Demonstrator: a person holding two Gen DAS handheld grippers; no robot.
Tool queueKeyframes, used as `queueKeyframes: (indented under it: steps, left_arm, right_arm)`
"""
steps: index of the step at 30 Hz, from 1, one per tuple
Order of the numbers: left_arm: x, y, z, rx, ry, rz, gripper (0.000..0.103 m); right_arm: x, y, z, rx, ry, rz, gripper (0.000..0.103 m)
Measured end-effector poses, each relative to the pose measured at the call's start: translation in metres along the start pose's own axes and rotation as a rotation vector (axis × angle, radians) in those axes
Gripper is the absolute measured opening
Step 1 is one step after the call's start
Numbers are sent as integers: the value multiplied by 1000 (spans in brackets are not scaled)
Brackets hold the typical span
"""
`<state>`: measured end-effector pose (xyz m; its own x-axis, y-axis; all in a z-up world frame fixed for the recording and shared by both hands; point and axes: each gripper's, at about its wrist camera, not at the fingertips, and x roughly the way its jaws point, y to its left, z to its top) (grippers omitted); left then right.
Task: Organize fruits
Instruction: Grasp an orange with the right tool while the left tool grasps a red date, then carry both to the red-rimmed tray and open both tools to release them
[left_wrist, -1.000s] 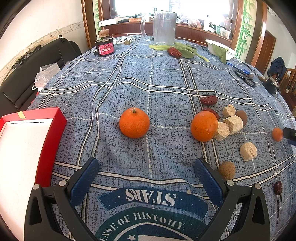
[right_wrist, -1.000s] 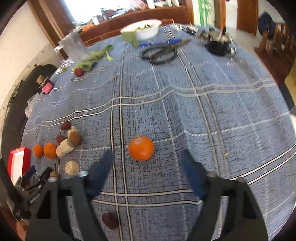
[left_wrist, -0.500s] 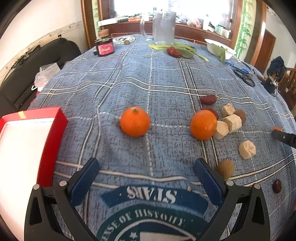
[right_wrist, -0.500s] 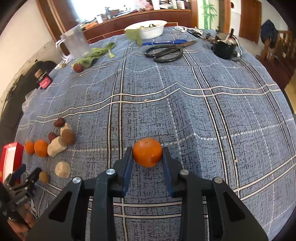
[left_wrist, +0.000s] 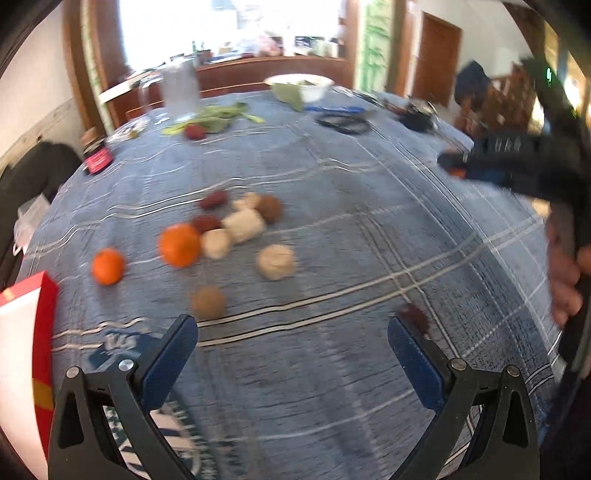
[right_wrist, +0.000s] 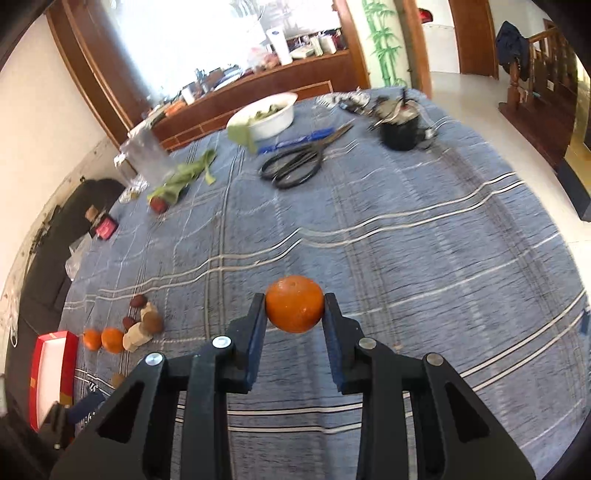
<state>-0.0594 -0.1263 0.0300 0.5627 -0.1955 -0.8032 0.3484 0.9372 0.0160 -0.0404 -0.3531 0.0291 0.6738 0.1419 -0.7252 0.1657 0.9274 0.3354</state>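
The right gripper (right_wrist: 294, 309) pinches an orange (right_wrist: 294, 303) between its fingertips, lifted above the blue tablecloth (right_wrist: 406, 258) (two more oranges lie far left); the left gripper (left_wrist: 291, 345) gapes wide, empty.

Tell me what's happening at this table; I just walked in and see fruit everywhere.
A person is sorting fruit with two handheld tools. The right tool is shut on an orange, lifted above the blue tablecloth. The left tool is open and holds nothing. Two more oranges lie near a red box.
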Motion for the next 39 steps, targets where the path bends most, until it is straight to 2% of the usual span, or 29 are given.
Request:
queueKeyframes:
  steps: [3, 6, 9, 13, 16, 20, 21, 26, 29, 33, 37, 39]
  left_arm:
    - [6, -14, 1, 16, 26, -37, 102]
    - [6, -26, -4, 23, 36, -63, 102]
    - [9, -37, -5, 27, 53, -80, 94]
    - [22, -46, -1, 22, 77, -94, 73]
    - [23, -48, 1, 27, 56, -76, 64]
    - [17, -47, -2, 43, 36, -107, 28]
    - [17, -46, -3, 44, 36, -110, 23]
    - [5, -28, -10, 9, 11, -142, 21]
    - [-19, -5, -18, -25, -44, -123, 21]
    - [-60, 38, -35, -82, -122, -43, 21]
    - [-117, 110, -71, -195, -212, 120, 21]
    - [-135, 143, -86, -258, -223, 189, 21]
  right_arm:
    - [-16, -17, 6, 36, -54, -28, 32]
    - [-20, -26, 9, 77, -65, -34, 32]
    - [-18, -24, 10, 76, -57, -34, 32]
    - [-17, -22, 8, 81, -53, -25, 32]
    - [-13, -19, 8, 78, -44, -21, 32]
    - [-10, -14, 6, 61, -39, -25, 32]
    - [-9, -14, 5, 57, -38, -27, 32]
    - [-5, -2, 2, 21, -34, -20, 32]
    - [-3, 15, -4, -37, -33, 12, 32]
    - [3, 44, -17, -123, -26, 70, 32]
    - [12, 70, -31, -165, 1, 136, 32]
    - [14, 92, -41, -179, 28, 186, 32]
